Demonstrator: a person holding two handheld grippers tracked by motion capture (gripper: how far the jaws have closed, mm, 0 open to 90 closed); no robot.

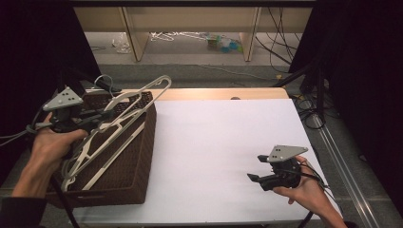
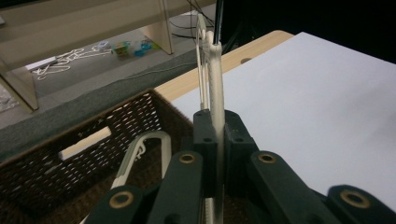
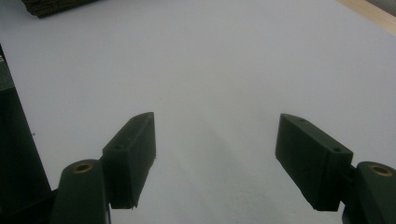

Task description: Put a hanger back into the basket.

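My left gripper [image 1: 100, 115] is shut on a white plastic hanger [image 1: 142, 93], holding it above the brown wicker basket [image 1: 135, 161] at the table's left side. In the left gripper view the hanger [image 2: 215, 74] runs upright between the closed pads [image 2: 205, 135]. More white hangers [image 1: 90, 152] lie inside the basket, and one hanger [image 2: 140, 151] shows below the jaws. My right gripper [image 1: 256, 167] is open low over the white table cover [image 1: 214, 142] at the front right, with nothing between its fingers [image 3: 133, 154].
The basket's far wall [image 2: 70, 135] has a handle slot. A strip of bare wooden table edge [image 1: 223, 93] runs along the back. Beyond the table, the floor holds cables and small items under wooden shelving [image 1: 190, 28].
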